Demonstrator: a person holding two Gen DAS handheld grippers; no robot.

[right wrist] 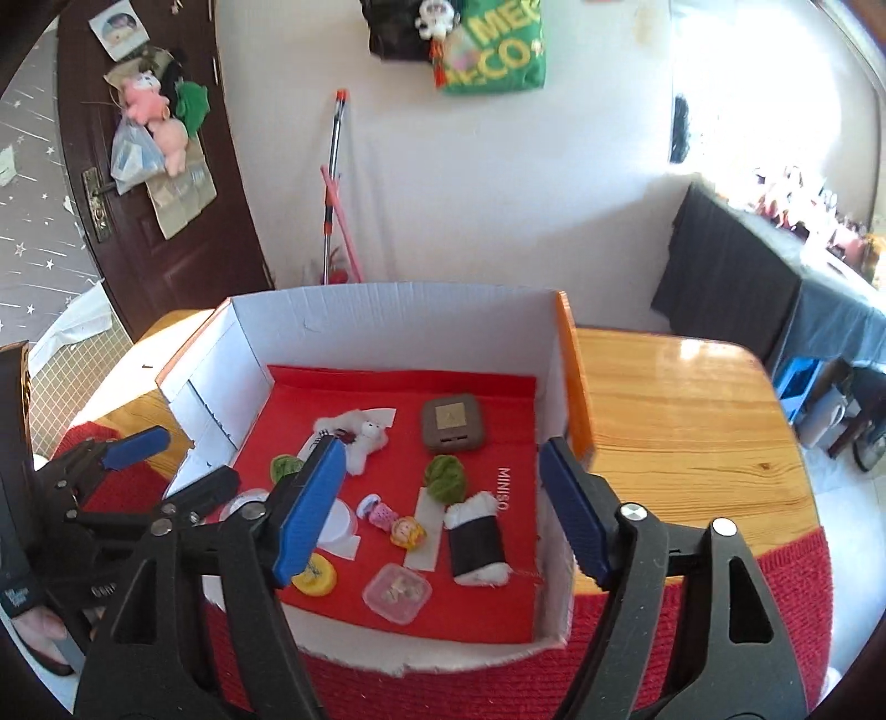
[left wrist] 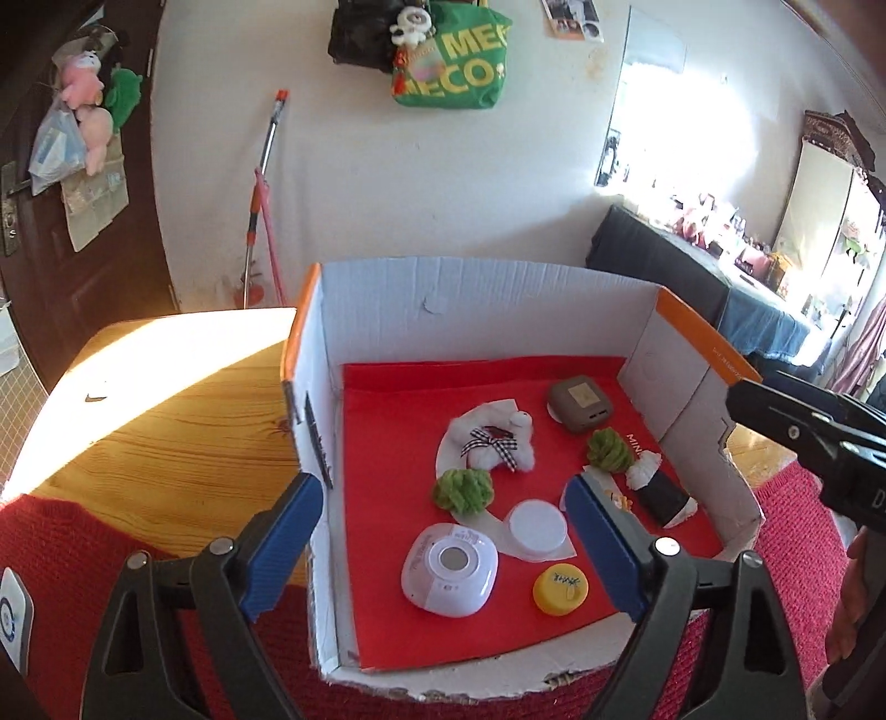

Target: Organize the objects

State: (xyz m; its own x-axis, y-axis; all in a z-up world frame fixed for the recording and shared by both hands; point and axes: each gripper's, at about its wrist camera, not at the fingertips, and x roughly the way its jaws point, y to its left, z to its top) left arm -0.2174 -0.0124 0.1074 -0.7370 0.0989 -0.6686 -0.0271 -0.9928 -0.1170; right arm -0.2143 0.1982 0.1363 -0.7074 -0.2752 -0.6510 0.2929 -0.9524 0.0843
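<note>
Wooden table [right wrist: 675,421] carrying a red knitted mat [right wrist: 775,581] along its near edge. An open white cardboard box [right wrist: 398,310] with orange outer walls stands on it, apparently partly over the mat.

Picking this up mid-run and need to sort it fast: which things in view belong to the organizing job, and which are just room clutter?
Job:
cardboard box
brown case
yellow cap
black-wrapped roll
green pompoms
white plush
clear container
left gripper and right gripper, both open, empty

Clutter:
green bag
mop
door toys
</note>
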